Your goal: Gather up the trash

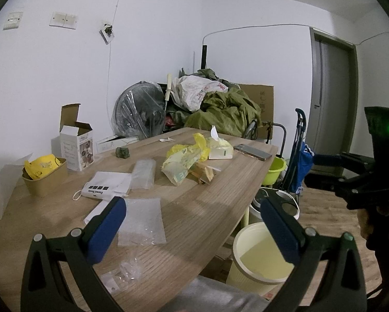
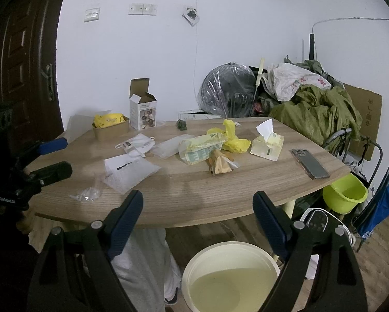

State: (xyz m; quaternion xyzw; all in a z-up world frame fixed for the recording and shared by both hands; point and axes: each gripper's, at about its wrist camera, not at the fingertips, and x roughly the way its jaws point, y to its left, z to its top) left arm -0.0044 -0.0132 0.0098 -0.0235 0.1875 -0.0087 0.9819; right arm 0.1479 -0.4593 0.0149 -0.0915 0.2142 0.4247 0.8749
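Observation:
Trash lies across the wooden table (image 1: 194,208) (image 2: 184,189): a bubble-wrap sheet (image 1: 141,221) (image 2: 132,174), crumpled clear film (image 1: 127,267) (image 2: 86,195), a yellow bag with wrappers (image 1: 186,158) (image 2: 215,143), and a paper bowl with yellow trash (image 1: 45,173) (image 2: 111,124). A cream bin (image 1: 259,254) (image 2: 230,275) stands on the floor beside the table. My left gripper (image 1: 192,215) (image 2: 53,157) is open and empty over the near table edge. My right gripper (image 2: 197,213) (image 1: 321,171) is open and empty, above the bin.
A tissue pack (image 2: 268,143), a phone (image 2: 310,163), an open white box (image 2: 142,109) and white packets (image 2: 137,143) also sit on the table. A green bucket (image 2: 345,192), a blue trolley and a pile of clothes with a fan stand behind.

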